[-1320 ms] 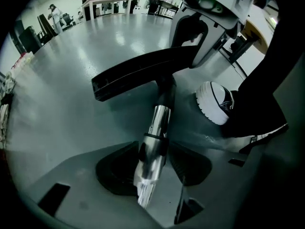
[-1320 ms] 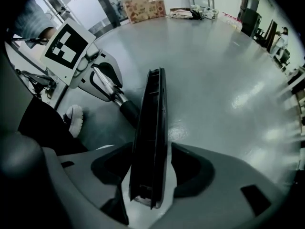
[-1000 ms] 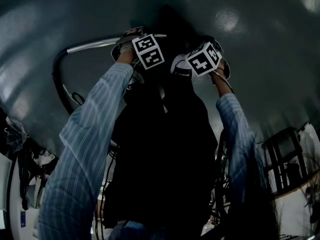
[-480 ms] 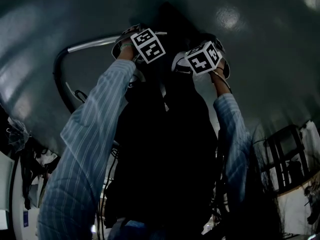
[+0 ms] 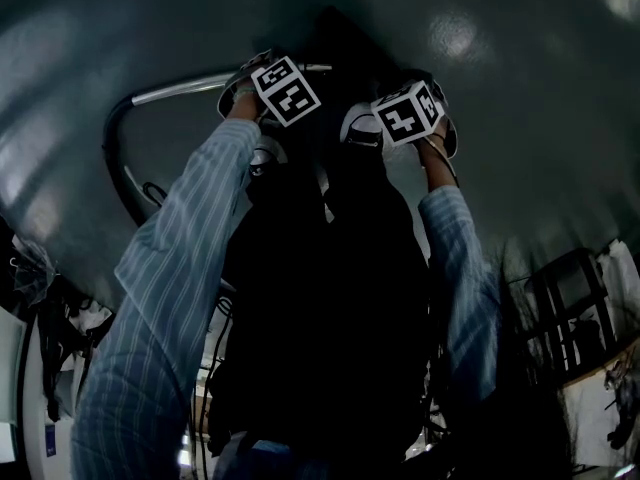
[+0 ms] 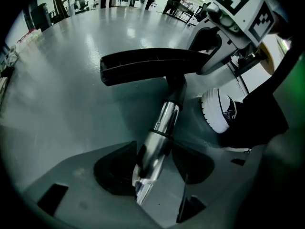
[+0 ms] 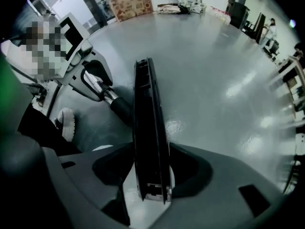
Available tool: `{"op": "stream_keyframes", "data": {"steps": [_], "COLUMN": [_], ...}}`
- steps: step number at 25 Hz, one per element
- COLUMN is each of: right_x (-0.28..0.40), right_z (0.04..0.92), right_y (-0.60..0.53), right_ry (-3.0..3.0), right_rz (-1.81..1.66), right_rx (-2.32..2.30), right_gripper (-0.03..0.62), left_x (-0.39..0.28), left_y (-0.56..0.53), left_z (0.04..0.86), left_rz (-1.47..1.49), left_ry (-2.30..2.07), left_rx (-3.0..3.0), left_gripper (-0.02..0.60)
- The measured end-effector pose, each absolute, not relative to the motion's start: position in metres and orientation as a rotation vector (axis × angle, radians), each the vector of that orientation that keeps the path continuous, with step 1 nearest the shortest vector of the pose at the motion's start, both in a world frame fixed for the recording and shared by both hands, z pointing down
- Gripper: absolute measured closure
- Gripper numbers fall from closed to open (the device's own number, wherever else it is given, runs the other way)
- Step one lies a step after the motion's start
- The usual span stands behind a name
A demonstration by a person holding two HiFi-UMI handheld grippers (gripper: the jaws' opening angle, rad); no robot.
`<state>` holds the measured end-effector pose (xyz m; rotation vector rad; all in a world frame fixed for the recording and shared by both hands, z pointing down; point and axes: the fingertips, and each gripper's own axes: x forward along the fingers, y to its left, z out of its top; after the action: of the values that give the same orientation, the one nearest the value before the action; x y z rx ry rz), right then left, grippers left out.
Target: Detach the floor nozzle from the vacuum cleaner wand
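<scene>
The long black plastic floor nozzle is still joined by its neck to the far end of the chrome metal wand, above the glossy grey floor. The right gripper pinches its near end. It looks stiff and light. The polished wand probably slips, so grip by the black collar. The left gripper has just been opening, fingers spread around the wand.

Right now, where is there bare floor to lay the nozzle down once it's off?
Bare floor spreads right of and beyond the floor nozzle in the right gripper view. Crowded on its other side: wand, white shoe.
</scene>
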<state>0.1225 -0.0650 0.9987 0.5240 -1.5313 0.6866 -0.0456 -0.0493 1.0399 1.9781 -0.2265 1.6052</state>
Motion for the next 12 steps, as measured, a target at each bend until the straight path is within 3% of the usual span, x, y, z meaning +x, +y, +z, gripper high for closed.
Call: {"op": "stream_keyframes", "data": {"steps": [4, 8, 12], "right_x": [0.112, 0.131, 0.206], "right_z": [1.013, 1.009, 1.002], "right_y": [-0.062, -0.063, -0.074], "right_ry": [-1.488, -1.451, -1.282], "right_rz": [0.547, 0.618, 0.609], "right_rx": [0.415, 0.486, 0.699], "right_gripper": [0.361, 0.362, 0.367], "left_x": [-0.050, -0.036, -0.042], "left_y": [-0.046, -0.043, -0.038], "left_z": [1.041, 1.033, 1.040], "left_rz": [1.629, 1.576, 1.586], "left_ry": [-0.208, -0.228, -0.207], "left_rx": [1.948, 1.974, 1.940], "left_gripper": [0.362, 0.362, 0.344]}}
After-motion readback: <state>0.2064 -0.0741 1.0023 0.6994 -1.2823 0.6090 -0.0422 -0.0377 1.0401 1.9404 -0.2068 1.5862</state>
